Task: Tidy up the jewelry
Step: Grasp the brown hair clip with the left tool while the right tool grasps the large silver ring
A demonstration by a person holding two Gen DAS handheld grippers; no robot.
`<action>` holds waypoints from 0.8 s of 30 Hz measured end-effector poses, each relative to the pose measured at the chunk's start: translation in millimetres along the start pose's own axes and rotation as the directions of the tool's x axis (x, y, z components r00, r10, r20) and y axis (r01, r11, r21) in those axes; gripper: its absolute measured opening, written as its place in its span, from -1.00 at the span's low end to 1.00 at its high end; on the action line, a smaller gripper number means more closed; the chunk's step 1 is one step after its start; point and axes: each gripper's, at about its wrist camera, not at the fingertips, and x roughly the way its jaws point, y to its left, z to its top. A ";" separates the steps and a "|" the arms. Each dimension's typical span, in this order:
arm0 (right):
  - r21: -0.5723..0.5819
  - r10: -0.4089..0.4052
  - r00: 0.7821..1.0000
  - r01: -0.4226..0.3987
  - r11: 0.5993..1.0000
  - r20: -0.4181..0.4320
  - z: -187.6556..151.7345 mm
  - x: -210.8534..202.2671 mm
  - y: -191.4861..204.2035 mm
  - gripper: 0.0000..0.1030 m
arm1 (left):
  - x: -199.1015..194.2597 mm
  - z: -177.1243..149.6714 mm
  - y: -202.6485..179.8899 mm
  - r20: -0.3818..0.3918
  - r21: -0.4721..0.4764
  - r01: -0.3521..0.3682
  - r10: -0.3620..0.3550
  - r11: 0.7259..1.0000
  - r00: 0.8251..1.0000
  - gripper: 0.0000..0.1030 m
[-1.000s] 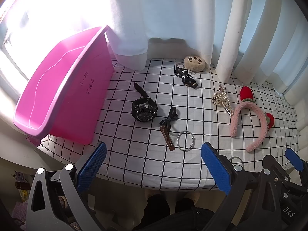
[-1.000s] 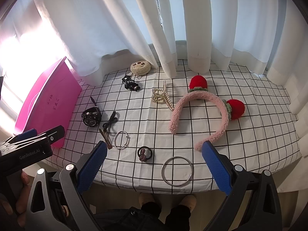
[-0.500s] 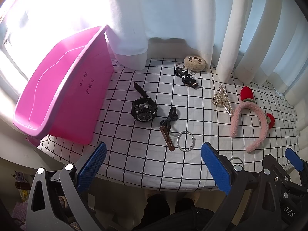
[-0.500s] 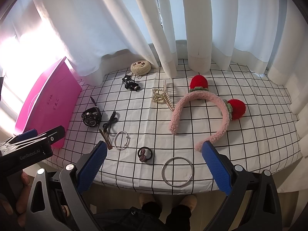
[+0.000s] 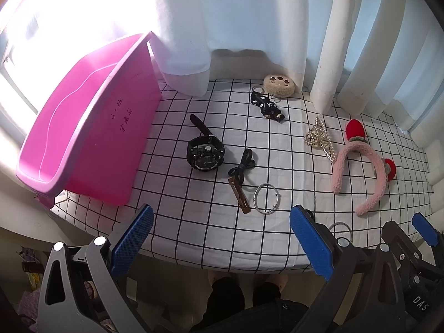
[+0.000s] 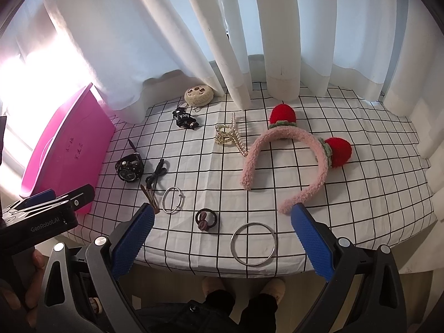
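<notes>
Bangle between right claw fingers

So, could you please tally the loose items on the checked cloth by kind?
Metal bangles: 2
Hair pieces, namely headband, claw clip, barrette, dark tie, ring tie: 5
Watch: 1
Keychains, black and plush: 2
Total: 10

Both cameras sit behind their own jaws at the near edge of the surface, above it and tilted down toward the curtains. The left wrist view stands further left, close to the pink bin, with the right gripper at its lower right. The right wrist view faces the pink headband. Both share the watch, the small silver bangle and the headband.
</notes>
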 end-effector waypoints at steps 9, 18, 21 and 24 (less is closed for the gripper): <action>0.089 -0.006 0.999 0.010 0.996 -0.049 -27.8 15.0 -38.0 0.83 | 38.8 -17.7 5.5 -0.092 -0.015 0.030 -0.031 0.999 0.995 0.88; 0.073 -0.023 0.994 0.031 0.997 -0.104 -66.7 53.4 -61.2 0.83 | 87.8 -49.1 8.5 -0.129 -0.015 0.020 -0.022 1.000 0.991 0.88; 0.070 -0.014 0.993 0.022 0.997 -0.113 -75.4 65.6 -62.6 0.83 | 98.4 -53.2 10.3 -0.109 -0.021 0.025 -0.027 0.999 0.994 0.88; 0.077 -0.002 0.993 0.012 0.997 -0.117 -81.0 76.1 -63.9 0.83 | 107.2 -53.3 10.6 -0.094 -0.035 0.046 -0.049 0.998 0.994 0.88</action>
